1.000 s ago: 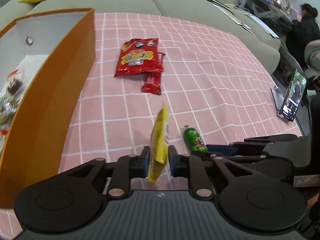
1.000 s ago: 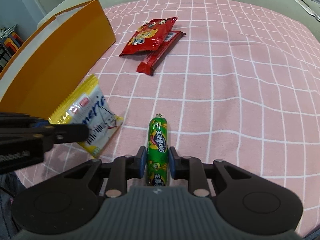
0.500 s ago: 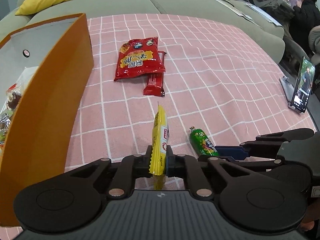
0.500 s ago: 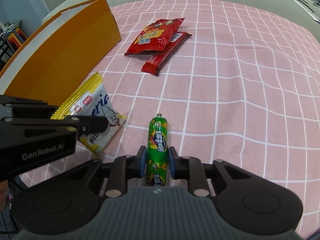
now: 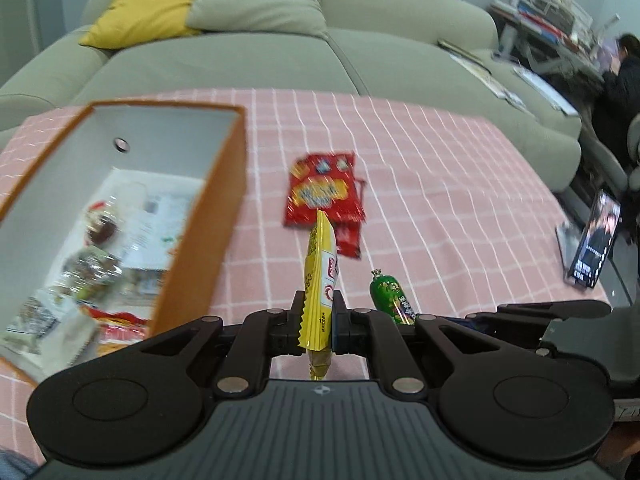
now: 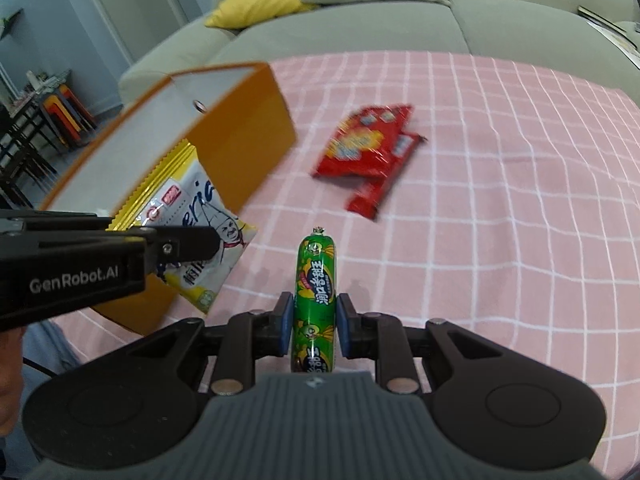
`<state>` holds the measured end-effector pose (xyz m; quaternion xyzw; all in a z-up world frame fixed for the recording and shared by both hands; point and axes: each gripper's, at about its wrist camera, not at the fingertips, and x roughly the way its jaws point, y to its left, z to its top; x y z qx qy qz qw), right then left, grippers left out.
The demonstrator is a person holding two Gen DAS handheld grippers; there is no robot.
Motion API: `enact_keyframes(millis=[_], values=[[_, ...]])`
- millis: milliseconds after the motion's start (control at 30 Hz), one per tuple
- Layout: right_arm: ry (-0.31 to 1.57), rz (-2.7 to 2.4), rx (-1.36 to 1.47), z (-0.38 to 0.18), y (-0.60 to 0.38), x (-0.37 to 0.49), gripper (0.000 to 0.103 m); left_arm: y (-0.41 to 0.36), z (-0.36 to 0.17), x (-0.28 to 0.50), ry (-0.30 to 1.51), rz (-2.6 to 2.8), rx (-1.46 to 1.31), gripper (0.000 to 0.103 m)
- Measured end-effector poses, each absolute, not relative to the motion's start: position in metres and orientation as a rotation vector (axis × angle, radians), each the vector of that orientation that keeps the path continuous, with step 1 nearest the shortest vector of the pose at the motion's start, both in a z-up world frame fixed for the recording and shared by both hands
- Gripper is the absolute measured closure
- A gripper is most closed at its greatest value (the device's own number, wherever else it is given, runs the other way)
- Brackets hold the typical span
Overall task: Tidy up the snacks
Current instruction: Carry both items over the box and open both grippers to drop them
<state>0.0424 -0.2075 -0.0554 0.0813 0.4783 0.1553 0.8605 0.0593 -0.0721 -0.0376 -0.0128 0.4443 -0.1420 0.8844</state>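
Observation:
My left gripper (image 5: pixel 318 322) is shut on a yellow and white snack packet (image 5: pixel 320 268) and holds it edge-up above the pink cloth; the packet also shows in the right wrist view (image 6: pixel 192 220). My right gripper (image 6: pixel 314 330) is shut on a green sausage stick (image 6: pixel 315 292), which also shows in the left wrist view (image 5: pixel 390 296). An orange box (image 5: pixel 208 216) with several snacks inside stands to the left; it also shows in the right wrist view (image 6: pixel 256 132). A red snack bag (image 5: pixel 322 188) lies over a red bar (image 5: pixel 348 240) further ahead.
A pink checked cloth (image 5: pixel 440 184) covers the table. A grey-green sofa (image 5: pixel 240 52) with a yellow cushion stands behind it. A phone on a stand (image 5: pixel 592 252) stands at the right edge. A person sits at far right.
Both grippers have risen with their snacks still held. The left gripper now looks down into the orange box, and the sofa has come into view.

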Motion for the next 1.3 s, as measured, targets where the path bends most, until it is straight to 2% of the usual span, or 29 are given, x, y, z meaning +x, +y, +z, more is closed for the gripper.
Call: enact_keyframes(millis=[533, 733, 1000, 1300], values=[[0.856, 0.521, 0.096, 0.037, -0.122, 0.085, 0.084, 0.014, 0.027, 0.088, 0.86, -0.223, -0.045, 0.092], [0.855, 0.575, 0.07, 0.051, -0.085, 0.113, 0.084, 0.044, 0.038, 0.107, 0.848, -0.191, 0.008, 0.092], [0.909, 0.599, -0.003, 0.039, -0.045, 0.164, 0.084, 0.073, 0.016, 0.144, 0.908, -0.159, 0.025, 0.092], [1.039, 0.595, -0.169, -0.013, -0.017, 0.218, 0.084, 0.08, -0.027, 0.183, 1.031, -0.162, 0.034, 0.092]])
